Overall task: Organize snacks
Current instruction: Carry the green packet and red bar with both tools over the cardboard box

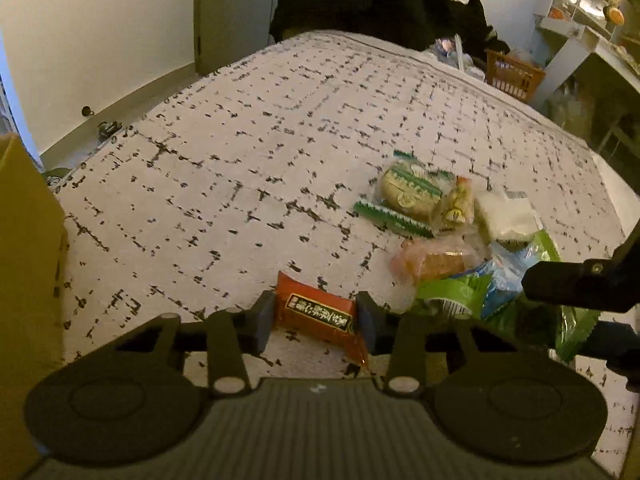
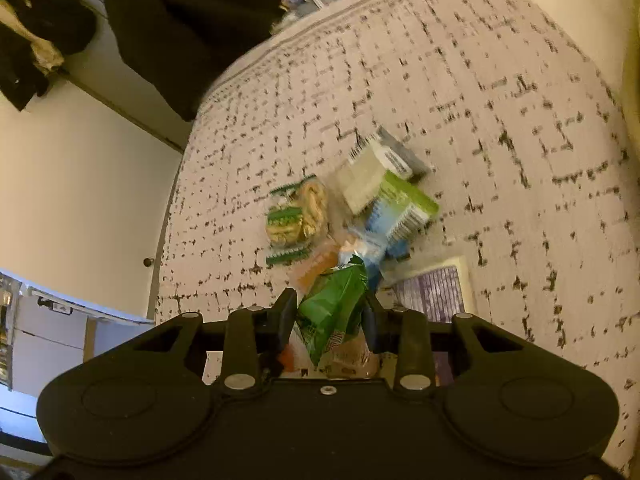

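Both sets of fingers are loaded right now. Left gripper [image 1: 316, 318] has its two blue-padded fingers pinched onto a flat red foil snack packet with a black label [image 1: 318, 318], gripping it across the short width, and the packet sits low over the bedspread. Right gripper [image 2: 330, 320] is closed on a crinkly green plastic snack bag [image 2: 334, 312], which bulges out between the pads, so that grip looks a bit mushy to me.

Moving outward, the rest of the pile sits just past both grippers on the white quilted bedspread with black dash marks [image 1: 240, 160]: a clear pack of round biscuits with green striped ends [image 1: 404, 196], a white block-shaped packet [image 1: 504, 216], a pinkish-orange wrapped snack [image 1: 432, 260] and a blue and green bag [image 2: 400, 212]. A purple-printed flat card or box [image 2: 432, 292] lies beside the right gripper. A tan cardboard box [image 1: 24, 280] is at the far left edge, well apart from the pile; probably the drop spot, can't say for sure.

Tips for this step, imo: lift straight up before swinging sideways so neighbours don't drag along, keep the two hands from crossing, and don't squeeze the green bag harder, it'll just crush what's inside.
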Action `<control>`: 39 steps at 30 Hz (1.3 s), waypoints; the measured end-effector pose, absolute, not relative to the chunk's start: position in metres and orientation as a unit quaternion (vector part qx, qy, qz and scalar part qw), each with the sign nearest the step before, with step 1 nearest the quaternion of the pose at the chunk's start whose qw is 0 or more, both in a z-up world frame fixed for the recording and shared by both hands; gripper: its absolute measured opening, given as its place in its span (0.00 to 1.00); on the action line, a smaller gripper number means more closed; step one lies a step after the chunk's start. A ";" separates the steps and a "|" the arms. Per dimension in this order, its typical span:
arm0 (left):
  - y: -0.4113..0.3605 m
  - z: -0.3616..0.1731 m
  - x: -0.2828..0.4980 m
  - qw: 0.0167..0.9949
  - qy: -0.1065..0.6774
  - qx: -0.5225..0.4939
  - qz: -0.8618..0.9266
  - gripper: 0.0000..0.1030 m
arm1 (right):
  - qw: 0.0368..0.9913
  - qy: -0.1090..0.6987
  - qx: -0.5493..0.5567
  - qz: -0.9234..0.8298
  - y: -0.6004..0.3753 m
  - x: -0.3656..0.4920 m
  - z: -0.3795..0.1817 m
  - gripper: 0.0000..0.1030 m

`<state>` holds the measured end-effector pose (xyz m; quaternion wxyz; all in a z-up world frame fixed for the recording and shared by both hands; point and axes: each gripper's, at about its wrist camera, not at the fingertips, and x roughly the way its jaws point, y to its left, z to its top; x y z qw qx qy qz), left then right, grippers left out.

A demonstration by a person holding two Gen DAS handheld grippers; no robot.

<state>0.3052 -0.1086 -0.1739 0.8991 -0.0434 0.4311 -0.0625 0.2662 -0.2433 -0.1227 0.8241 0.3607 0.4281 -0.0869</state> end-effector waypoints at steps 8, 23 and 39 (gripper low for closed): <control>-0.093 -0.135 0.293 0.913 0.398 -0.067 -0.058 0.40 | 0.844 0.413 0.337 -0.058 -0.231 0.266 -0.112 0.33; -0.038 -0.063 0.255 0.930 0.352 -0.106 -0.023 0.40 | 0.894 0.355 0.263 0.071 -0.172 0.262 -0.078 0.33; 0.035 -0.025 0.219 0.934 0.331 -0.105 0.080 0.40 | 0.897 0.316 0.223 0.216 -0.083 0.254 -0.061 0.33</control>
